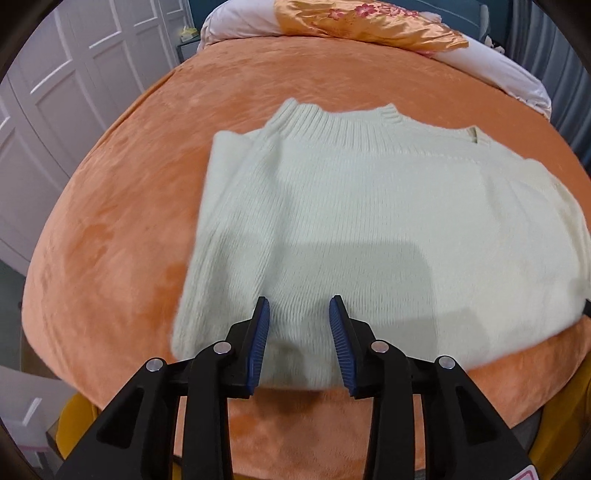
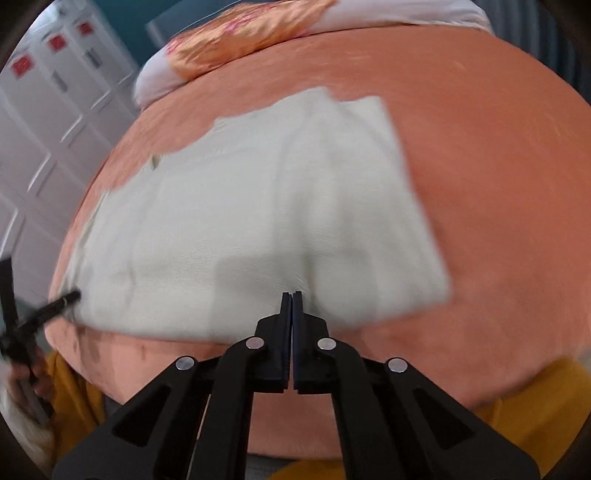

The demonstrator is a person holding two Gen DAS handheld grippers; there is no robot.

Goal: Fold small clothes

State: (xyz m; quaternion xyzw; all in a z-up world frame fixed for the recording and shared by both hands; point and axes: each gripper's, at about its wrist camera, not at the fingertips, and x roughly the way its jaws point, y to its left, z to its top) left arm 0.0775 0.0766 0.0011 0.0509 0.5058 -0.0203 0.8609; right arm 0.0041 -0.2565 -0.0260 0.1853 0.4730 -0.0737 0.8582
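Note:
A pale cream knitted sweater (image 1: 362, 221) lies flat on the orange bed cover (image 1: 122, 206), ribbed collar at the far side, both sides folded in. My left gripper (image 1: 299, 304) is open and empty, its blue pads (image 1: 260, 332) just above the sweater's near hem. In the right wrist view the sweater (image 2: 240, 229) looks blurred. My right gripper (image 2: 291, 295) is shut with nothing between its fingers, over the near hem. The left gripper's tip also shows in the right wrist view (image 2: 70, 297) at the sweater's left edge.
A white pillow with an orange satin cover (image 1: 369, 22) lies at the head of the bed. White wardrobe doors (image 1: 55, 92) stand to the left. Mustard yellow fabric (image 2: 535, 398) shows below the near edge of the bed.

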